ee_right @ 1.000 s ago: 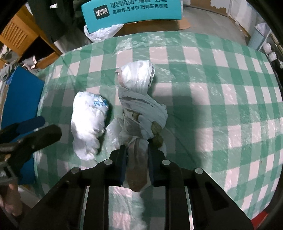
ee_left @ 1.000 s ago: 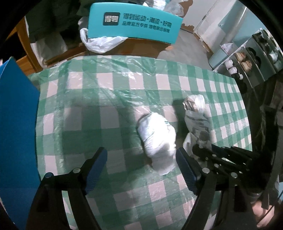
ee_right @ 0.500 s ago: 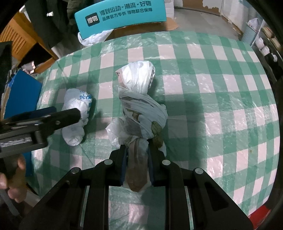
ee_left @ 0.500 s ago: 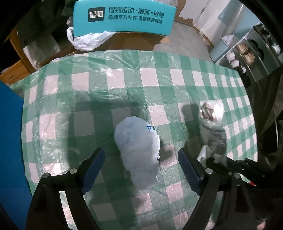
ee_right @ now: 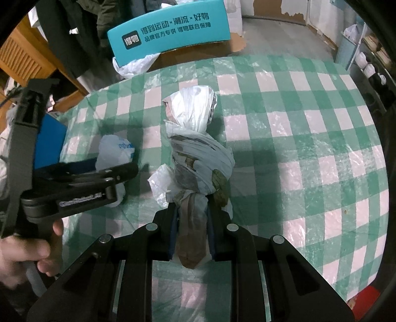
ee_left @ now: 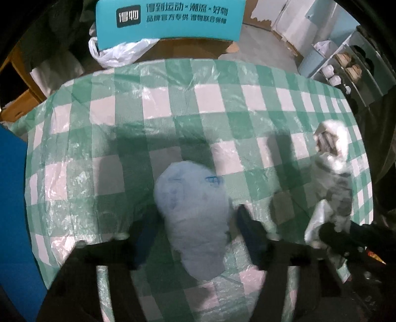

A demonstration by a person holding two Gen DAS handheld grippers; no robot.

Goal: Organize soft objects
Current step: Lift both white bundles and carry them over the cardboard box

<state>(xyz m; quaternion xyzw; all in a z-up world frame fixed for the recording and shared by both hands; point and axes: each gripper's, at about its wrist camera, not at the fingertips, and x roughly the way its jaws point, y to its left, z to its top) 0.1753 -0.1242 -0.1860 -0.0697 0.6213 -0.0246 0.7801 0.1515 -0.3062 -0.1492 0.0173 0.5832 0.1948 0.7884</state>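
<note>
A white plastic-bag bundle (ee_left: 193, 198) with blue print lies on the green-checked table (ee_left: 123, 148). My left gripper (ee_left: 195, 223) points down over it with a finger on each side; its jaws are closing and the blurred pads sit just off the bundle's flanks. From the right wrist view the same white bundle (ee_right: 113, 151) shows behind the left gripper (ee_right: 123, 171). My right gripper (ee_right: 191, 213) is shut on the twisted tail of a patterned grey cloth bundle (ee_right: 195, 153) knotted in a white bag. That cloth bundle (ee_left: 334, 178) stands right of the white one, with the right gripper (ee_left: 331, 230) at its near end.
A teal printed box (ee_left: 168, 19) and a loose white bag (ee_left: 118, 52) sit beyond the table's far edge. A blue panel (ee_left: 12, 210) borders the left side. Shelves with cups (ee_left: 346, 69) stand at the right. A person's hand (ee_right: 22, 255) grips the left tool's handle.
The left gripper has come down over the white bundle and its jaws have narrowed from wide to close around it. The right gripper keeps its hold on the cloth bundle and has drawn back a little.
</note>
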